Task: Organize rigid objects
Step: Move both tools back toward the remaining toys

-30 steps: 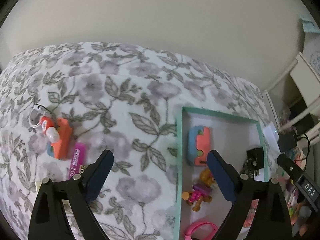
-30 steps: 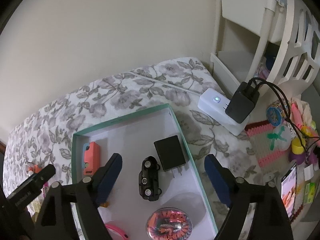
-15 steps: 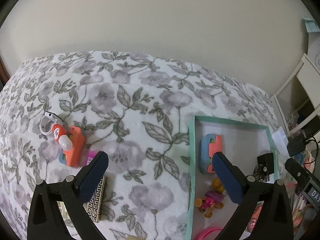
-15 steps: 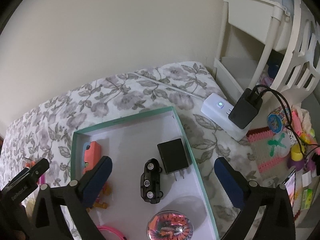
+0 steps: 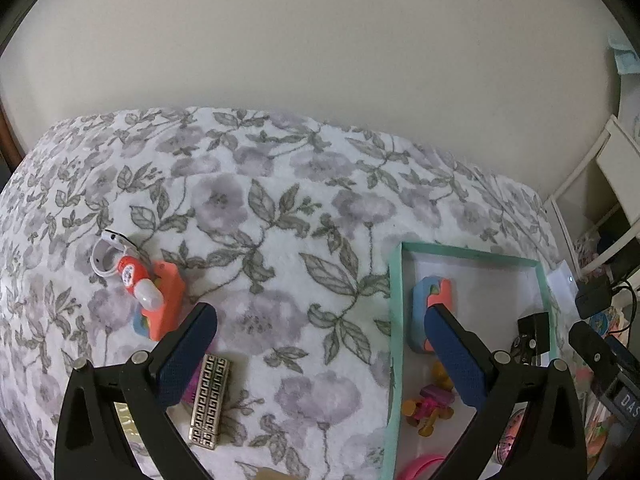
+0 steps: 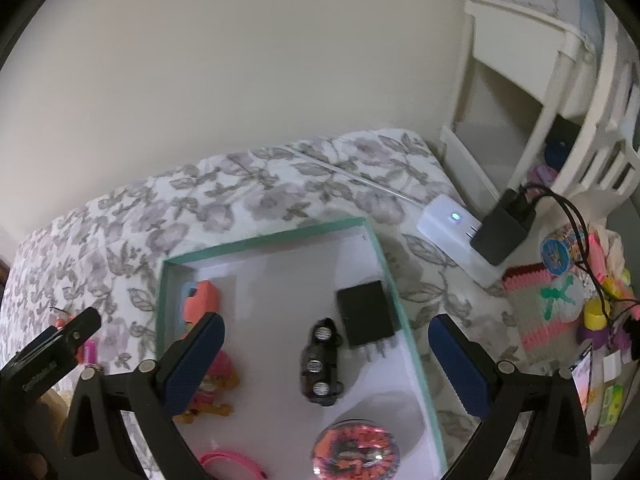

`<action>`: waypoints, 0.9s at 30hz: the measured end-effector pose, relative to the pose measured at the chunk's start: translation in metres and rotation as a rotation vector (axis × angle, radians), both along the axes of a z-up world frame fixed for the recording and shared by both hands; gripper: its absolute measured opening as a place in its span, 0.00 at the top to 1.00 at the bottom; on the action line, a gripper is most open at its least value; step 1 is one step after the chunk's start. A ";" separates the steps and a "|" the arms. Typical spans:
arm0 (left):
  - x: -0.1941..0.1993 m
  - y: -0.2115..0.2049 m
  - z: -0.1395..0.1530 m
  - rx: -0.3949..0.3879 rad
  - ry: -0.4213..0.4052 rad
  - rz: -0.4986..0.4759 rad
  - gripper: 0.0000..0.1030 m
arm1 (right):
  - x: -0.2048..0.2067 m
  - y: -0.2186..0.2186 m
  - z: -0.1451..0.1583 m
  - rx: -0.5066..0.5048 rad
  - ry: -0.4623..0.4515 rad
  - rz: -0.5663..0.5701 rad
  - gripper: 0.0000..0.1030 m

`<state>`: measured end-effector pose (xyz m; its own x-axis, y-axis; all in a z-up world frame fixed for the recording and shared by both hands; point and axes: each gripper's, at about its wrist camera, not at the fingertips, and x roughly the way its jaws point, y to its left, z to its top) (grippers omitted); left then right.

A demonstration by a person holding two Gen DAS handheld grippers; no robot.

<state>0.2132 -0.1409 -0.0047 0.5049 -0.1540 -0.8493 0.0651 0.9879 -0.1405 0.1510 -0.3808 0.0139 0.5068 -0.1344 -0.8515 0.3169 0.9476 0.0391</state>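
A teal-rimmed white tray (image 6: pixel 394 280) (image 5: pixel 394 320) lies on the floral bedspread. In it lie a black toy car (image 6: pixel 320 360), a black charger (image 6: pixel 366 314), an orange-and-blue block (image 6: pixel 204 300) (image 5: pixel 434 300), a pink-and-orange figure (image 6: pixel 212 384) (image 5: pixel 430 404), a pink band (image 6: pixel 232 460) and a round red case (image 6: pixel 356 454). My right gripper (image 6: pixel 324 346) is open and empty above the tray. My left gripper (image 5: pixel 320 340) is open and empty above the bedspread. At its left lie an orange block (image 5: pixel 164 312), a small red-and-white bottle (image 5: pixel 138 282), a white ring case (image 5: pixel 105 254) and a greek-key patterned bar (image 5: pixel 209 400).
A white power strip (image 6: pixel 456 236) with a black plug (image 6: pixel 502 232) lies right of the tray. Beyond it stand a white shelf unit (image 6: pixel 560 100) and a heap of colourful toys (image 6: pixel 576 300). A plain wall (image 5: pixel 320 60) rises behind the bed.
Both grippers have pulled back and up, so the scene shows from farther away. The patterned bar has come into the left wrist view. Nothing was taken hold of.
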 end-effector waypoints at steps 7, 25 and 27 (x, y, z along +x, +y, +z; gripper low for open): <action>0.003 0.025 0.012 0.005 -0.019 0.049 0.00 | 0.007 0.034 0.013 0.001 -0.034 0.083 0.00; 0.000 0.152 0.037 0.026 -0.016 0.315 0.00 | 0.027 0.127 0.005 0.079 -0.030 0.308 0.00; -0.002 0.164 0.035 0.016 -0.003 0.336 0.00 | 0.029 0.138 0.002 0.097 -0.028 0.323 0.00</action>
